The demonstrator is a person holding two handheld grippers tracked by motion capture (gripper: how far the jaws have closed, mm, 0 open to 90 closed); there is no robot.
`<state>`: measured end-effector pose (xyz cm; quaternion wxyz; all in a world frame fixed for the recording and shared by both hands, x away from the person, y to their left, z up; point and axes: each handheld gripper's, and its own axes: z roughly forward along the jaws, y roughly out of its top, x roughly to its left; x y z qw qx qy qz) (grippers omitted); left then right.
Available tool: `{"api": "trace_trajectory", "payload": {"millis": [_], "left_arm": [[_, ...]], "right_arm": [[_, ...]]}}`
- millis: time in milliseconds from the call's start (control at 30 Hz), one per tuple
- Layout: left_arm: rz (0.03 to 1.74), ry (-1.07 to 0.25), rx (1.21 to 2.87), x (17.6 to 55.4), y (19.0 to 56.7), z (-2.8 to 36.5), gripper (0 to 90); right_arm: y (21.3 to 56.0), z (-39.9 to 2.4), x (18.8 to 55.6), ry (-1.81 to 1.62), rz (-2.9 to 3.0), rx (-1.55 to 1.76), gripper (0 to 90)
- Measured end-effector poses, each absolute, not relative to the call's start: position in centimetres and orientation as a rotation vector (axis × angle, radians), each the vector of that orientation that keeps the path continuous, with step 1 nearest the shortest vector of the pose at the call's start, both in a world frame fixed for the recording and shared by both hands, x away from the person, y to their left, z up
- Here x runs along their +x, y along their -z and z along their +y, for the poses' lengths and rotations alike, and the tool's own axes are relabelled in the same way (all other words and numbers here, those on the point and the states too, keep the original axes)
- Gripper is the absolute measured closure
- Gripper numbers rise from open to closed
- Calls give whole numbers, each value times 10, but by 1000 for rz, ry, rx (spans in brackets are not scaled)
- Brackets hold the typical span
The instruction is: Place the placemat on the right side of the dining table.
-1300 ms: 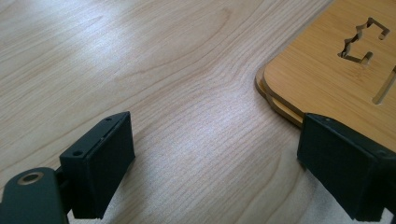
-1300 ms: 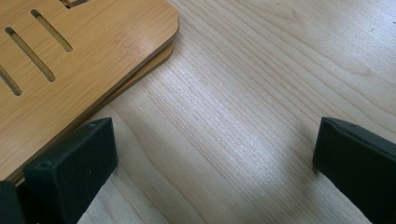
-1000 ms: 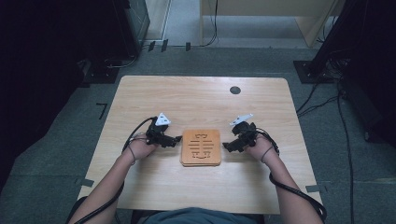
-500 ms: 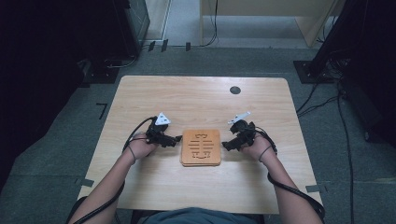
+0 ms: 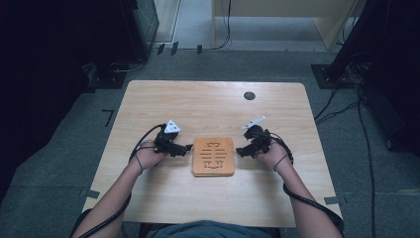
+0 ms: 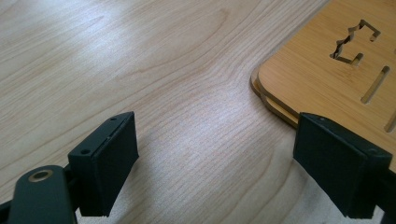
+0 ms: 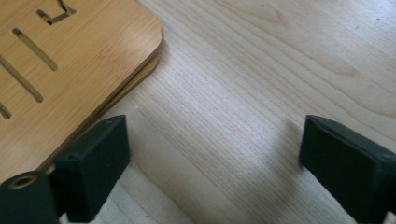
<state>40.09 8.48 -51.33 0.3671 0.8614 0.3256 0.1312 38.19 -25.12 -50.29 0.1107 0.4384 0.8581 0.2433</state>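
A stack of two square bamboo boards (image 5: 213,156) with cut-out slots lies flat near the table's front middle. My left gripper (image 5: 187,148) rests just left of it, pointing at its left edge. In the left gripper view the jaws (image 6: 215,154) stand open over bare wood, with the boards' corner (image 6: 336,60) beyond the right jaw. My right gripper (image 5: 239,151) sits just right of the stack, pointing at it. Its jaws (image 7: 212,149) are open and have just been closing a little, with only bare table between them. The boards (image 7: 60,70) lie beside its left jaw.
The light wooden table (image 5: 208,106) has a small black round cap (image 5: 249,95) near its far edge. Cables trail from both grippers along the forearms. Dark equipment and floor cables surround the table on the left, right and far sides.
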Motion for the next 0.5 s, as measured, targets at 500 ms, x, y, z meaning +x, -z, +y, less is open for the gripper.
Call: {"api": "trace_trajectory", "payload": {"millis": [500], "left_arm": [[823, -291, 2211, 394, 508, 84, 131]], "right_arm": [[494, -241, 379, -788, 2532, 1248, 137]]}}
